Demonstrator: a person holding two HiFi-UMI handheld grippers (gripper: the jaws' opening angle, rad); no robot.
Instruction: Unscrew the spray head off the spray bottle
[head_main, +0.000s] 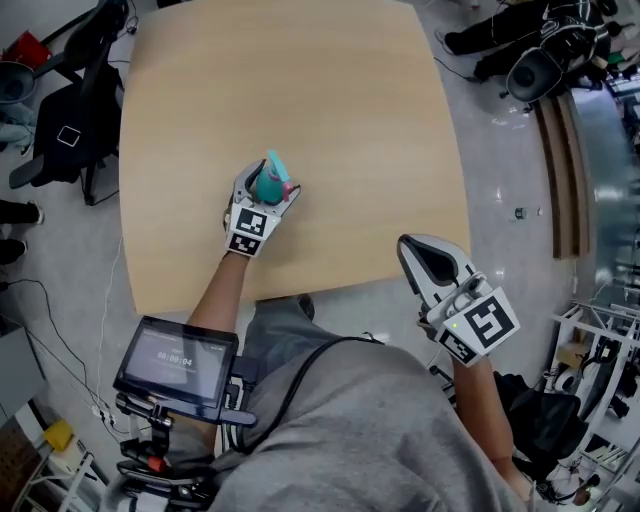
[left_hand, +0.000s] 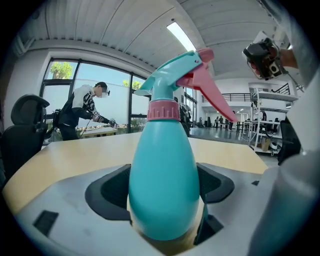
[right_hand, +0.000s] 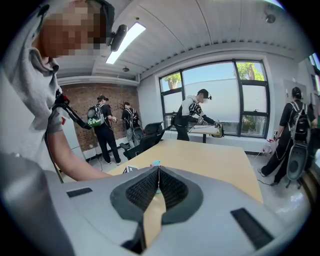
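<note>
A teal spray bottle (head_main: 266, 188) with a pink collar and a teal-and-pink spray head (head_main: 278, 168) stands upright on the wooden table (head_main: 300, 80), left of its middle. My left gripper (head_main: 268, 180) reaches it from the near side, and the bottle's body sits between the jaws. In the left gripper view the bottle (left_hand: 162, 185) fills the gap, both dark pads (left_hand: 111, 192) meet its sides, and the spray head (left_hand: 182, 75) rises above. My right gripper (head_main: 406, 244) hovers at the table's near right edge, shut and holding nothing, with its pads (right_hand: 145, 187) pressed together.
A black screen device (head_main: 178, 358) hangs at the person's waist below the table's near edge. Black chairs (head_main: 75, 110) stand left of the table and dark equipment (head_main: 535, 65) lies at the far right. Other people (right_hand: 195, 117) stand by a far table near the windows.
</note>
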